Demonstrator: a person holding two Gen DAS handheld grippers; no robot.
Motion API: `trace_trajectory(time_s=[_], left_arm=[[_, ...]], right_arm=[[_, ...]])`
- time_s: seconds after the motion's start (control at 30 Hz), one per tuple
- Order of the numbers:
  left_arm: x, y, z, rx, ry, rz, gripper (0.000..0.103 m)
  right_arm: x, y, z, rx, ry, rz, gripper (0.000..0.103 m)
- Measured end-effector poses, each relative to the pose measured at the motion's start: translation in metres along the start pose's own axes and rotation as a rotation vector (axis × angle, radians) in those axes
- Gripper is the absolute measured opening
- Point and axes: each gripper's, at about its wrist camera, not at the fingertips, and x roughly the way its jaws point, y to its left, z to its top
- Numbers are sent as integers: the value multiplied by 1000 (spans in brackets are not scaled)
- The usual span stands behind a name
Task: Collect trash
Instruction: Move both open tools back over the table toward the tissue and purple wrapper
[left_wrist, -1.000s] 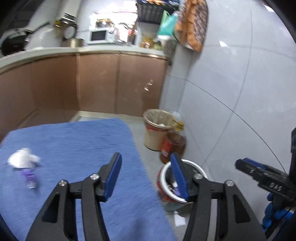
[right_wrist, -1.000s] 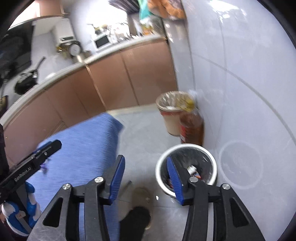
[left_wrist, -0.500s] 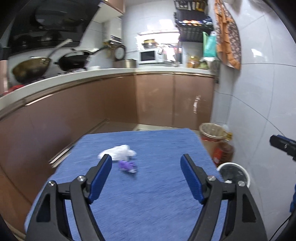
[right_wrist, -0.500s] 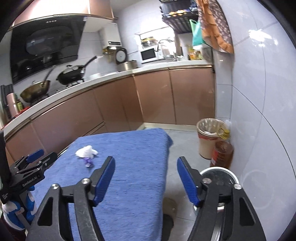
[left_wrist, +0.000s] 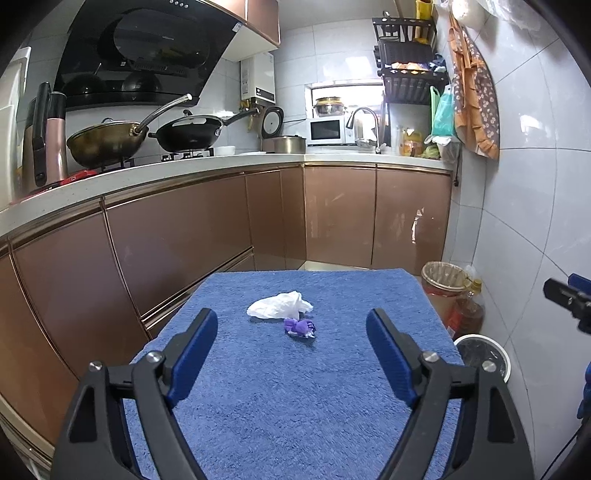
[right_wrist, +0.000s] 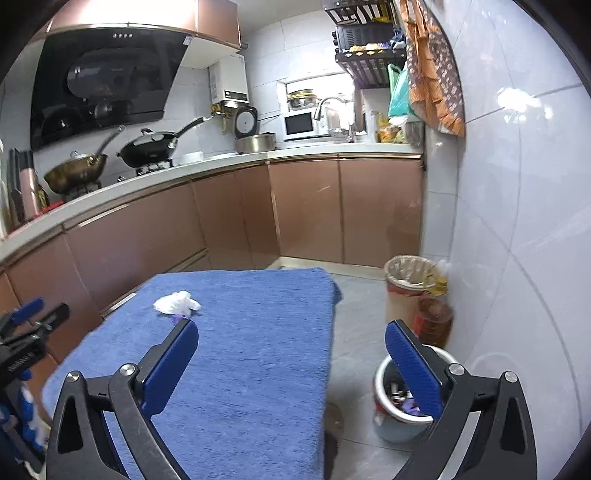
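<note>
Kitchen cabinets stand behind your blue-covered desk (left_wrist: 295, 387). Your left gripper (left_wrist: 291, 343) and right gripper (right_wrist: 291, 354) have just been opening and stand released, with nothing between the fingers, probably ready for the next pick. White crumpled tissue (left_wrist: 279, 305) and purple wrapper (left_wrist: 300, 328) lie touching mid-desk. The white bin (right_wrist: 402, 391) waits on the floor beside the desk to take them.

Two pieces of trash lie on the blue-covered desk (left_wrist: 332, 387), centre frame: one crumpled white tissue (left_wrist: 279, 305) and one small purple wrapper (left_wrist: 300, 327), touching. At lower right stand two bins, one white-rimmed bin (right_wrist: 402, 410) and one tan lined bin (right_wrist: 406, 284), with one amber bottle (right_wrist: 432, 321) between them. Two woks (left_wrist: 107, 142) sit at left.
</note>
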Motion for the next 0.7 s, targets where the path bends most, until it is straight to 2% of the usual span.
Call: trace_trajectory(time_s=[0.2,0.3,0.53,0.7], left_arm=[[-9,-1,-1,3,-17,-15,82],[-10,-4,0,10,-21,-15,82],[-3,-6,2,14,-8,-22,82],[24,8,5,4,30,-77,82]], right_arm=[[-4,8,-7,-49,-9,-110,102],[-5,7,-8,-51,-17,-122,102],[-6,4,-6,-34,-38,-38,103],[1,2,1,-9,-58,13,103]])
